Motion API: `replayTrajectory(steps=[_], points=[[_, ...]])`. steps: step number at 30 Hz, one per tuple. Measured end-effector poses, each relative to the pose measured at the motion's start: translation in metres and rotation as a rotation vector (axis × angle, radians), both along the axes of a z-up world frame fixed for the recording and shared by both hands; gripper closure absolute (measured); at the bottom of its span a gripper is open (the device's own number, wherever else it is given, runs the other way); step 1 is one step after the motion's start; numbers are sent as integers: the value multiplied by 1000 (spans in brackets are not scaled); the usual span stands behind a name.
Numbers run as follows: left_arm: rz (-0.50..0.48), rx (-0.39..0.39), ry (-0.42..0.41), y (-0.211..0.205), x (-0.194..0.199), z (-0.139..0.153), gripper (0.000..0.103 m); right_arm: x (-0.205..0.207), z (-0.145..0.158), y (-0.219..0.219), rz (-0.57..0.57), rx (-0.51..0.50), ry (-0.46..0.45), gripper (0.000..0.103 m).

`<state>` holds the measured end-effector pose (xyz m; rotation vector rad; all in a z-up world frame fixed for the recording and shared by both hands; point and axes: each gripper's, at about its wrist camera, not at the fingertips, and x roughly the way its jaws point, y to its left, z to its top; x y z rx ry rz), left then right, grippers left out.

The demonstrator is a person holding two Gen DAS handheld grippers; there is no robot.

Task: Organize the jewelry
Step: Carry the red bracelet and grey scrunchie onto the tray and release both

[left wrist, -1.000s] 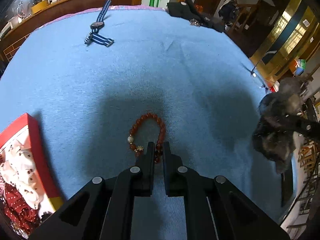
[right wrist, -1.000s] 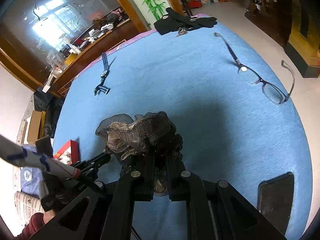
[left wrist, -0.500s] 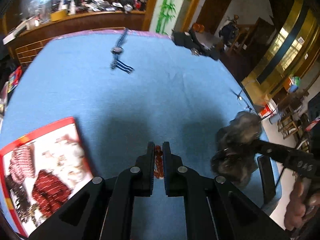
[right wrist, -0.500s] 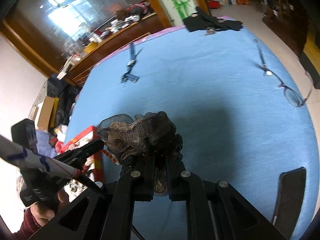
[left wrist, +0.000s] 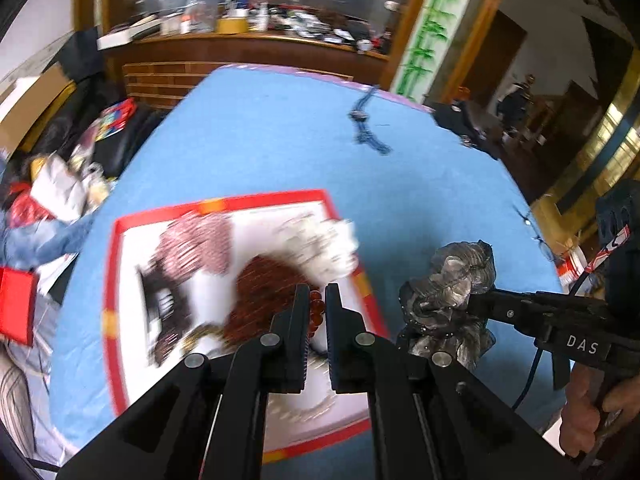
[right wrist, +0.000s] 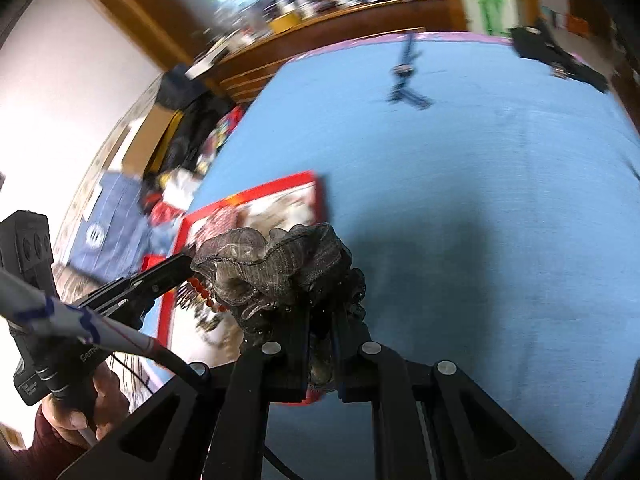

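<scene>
My left gripper [left wrist: 316,308] is shut on a red bead bracelet [left wrist: 314,314] and holds it above a red-rimmed jewelry box [left wrist: 116,280] that holds several pieces of jewelry and hair ties. The bracelet also shows in the right wrist view [right wrist: 204,294], hanging from the left gripper's tip [right wrist: 180,264]. My right gripper [right wrist: 320,320] is shut on a dark grey mesh scrunchie [right wrist: 276,264], held just right of the box; the scrunchie also shows in the left wrist view [left wrist: 452,296]. Both views are motion-blurred.
A blue-strapped watch [left wrist: 366,128] lies at the far side of the blue tablecloth [left wrist: 280,140]. A black cloth item [right wrist: 556,60] sits at the far right edge. Clutter and boxes [left wrist: 48,168] lie beyond the table's left edge.
My left gripper lifted the red bracelet off the cloth and carried it left over the box. My right gripper moved left with the scrunchie toward the box.
</scene>
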<state>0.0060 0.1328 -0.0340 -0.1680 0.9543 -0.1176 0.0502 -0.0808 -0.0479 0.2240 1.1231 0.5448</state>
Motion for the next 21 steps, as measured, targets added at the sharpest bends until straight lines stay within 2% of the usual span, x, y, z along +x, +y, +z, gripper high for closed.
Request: replayTrajectory(steps=[10,13,19,21], points=[[105,18,60,59,-44,-36,96,-17,-27,80,151,-78,35,93],[114,43,84,66,-46,-51,96,-15,-46,98,157,-128,65,93],[132,63,118,74,-42,-75,96,-10,-73,109,146,-197,110,92],[143,82,124,74,-40,-79,96,-7,-76,111,137,-216,101,88]])
